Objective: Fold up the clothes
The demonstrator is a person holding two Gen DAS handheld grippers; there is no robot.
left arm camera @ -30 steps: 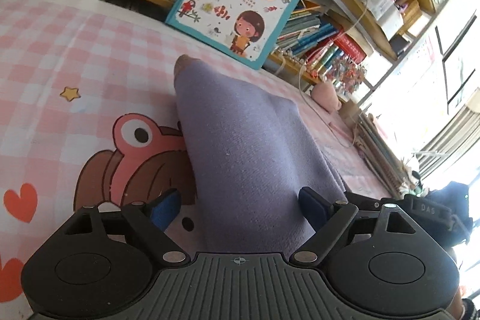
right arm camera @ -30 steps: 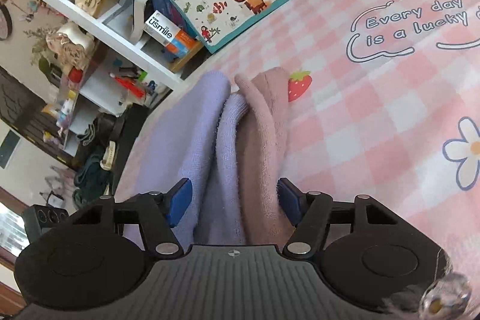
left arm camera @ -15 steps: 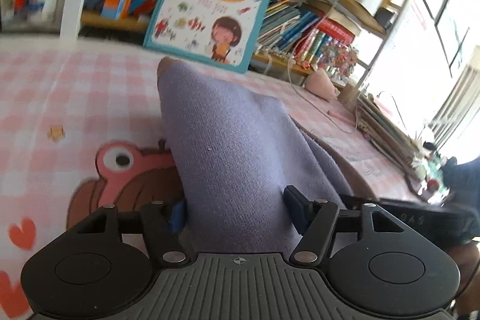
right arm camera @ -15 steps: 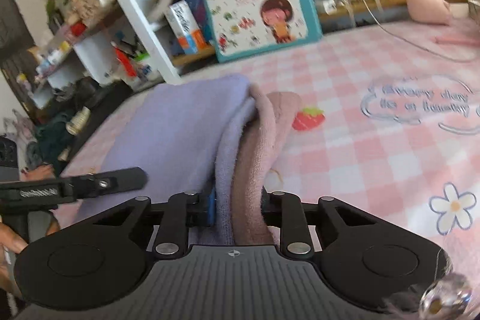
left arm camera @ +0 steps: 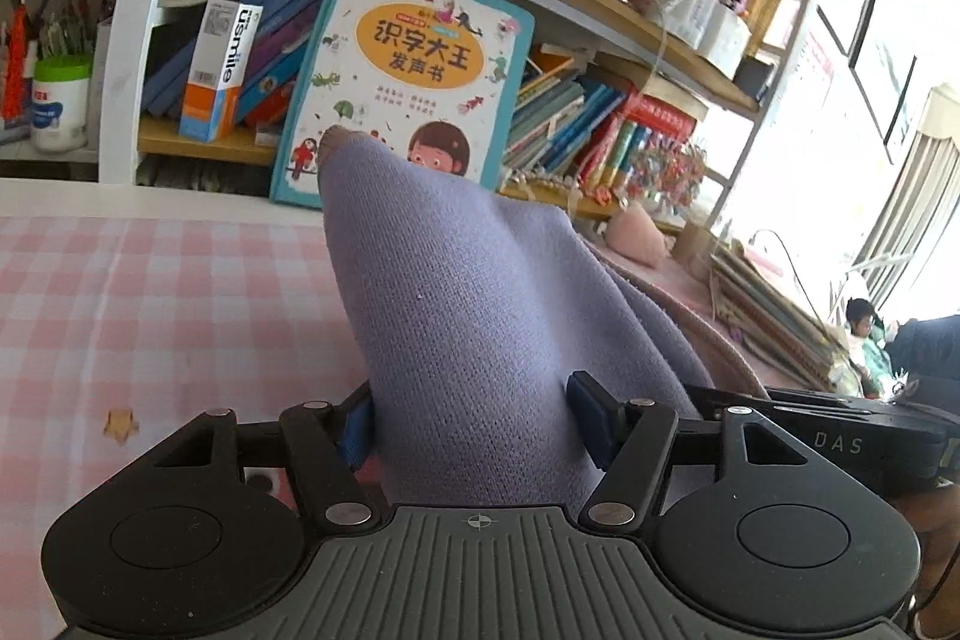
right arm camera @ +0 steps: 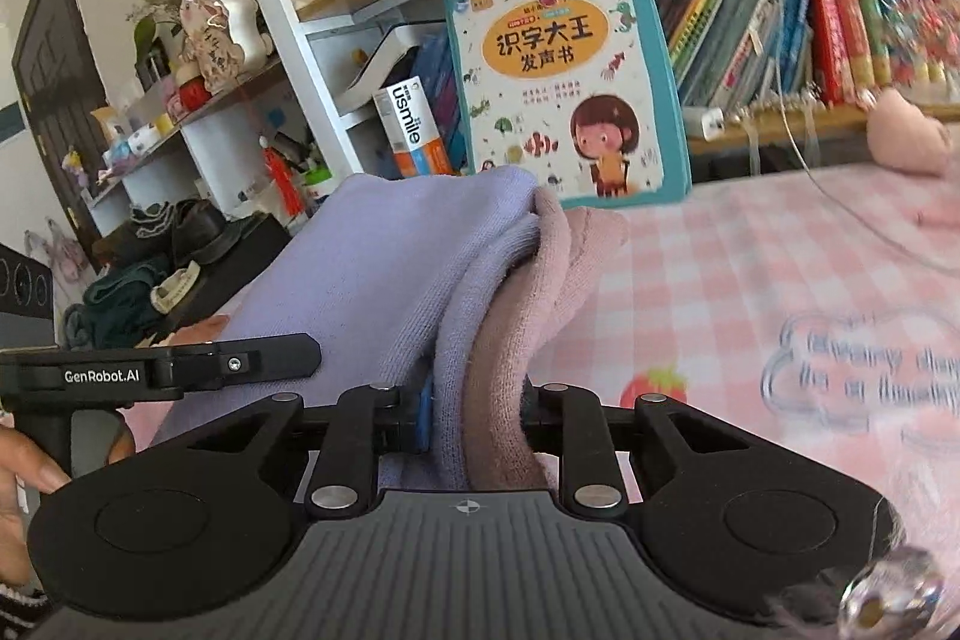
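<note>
A folded lilac garment [left arm camera: 474,316] with a dusty-pink inner layer is lifted off the pink checked bed cover [left arm camera: 150,292]. My left gripper [left arm camera: 474,430] is shut on its lilac edge, blue pads pressing both sides. My right gripper [right arm camera: 477,418] is shut on the bunched lilac and pink layers [right arm camera: 480,292] at the other end. The garment stretches between the two grippers and rises to a point towards the shelf. The right gripper's body also shows in the left wrist view [left arm camera: 840,436], and the left gripper's body in the right wrist view [right arm camera: 156,370].
A children's picture book [left arm camera: 402,76] leans against a crowded bookshelf [left arm camera: 600,118] right behind the bed. A white shelf unit [right arm camera: 198,124] with trinkets stands to the left. A pink plush [right arm camera: 906,136] and a cable lie at the back right. Stacked books [left arm camera: 774,304] sit at the right.
Both grippers closed on the garment and lifted it off the bed; the views tilted up towards the bookshelf. The right gripper's jaws went from wide open to clamped.
</note>
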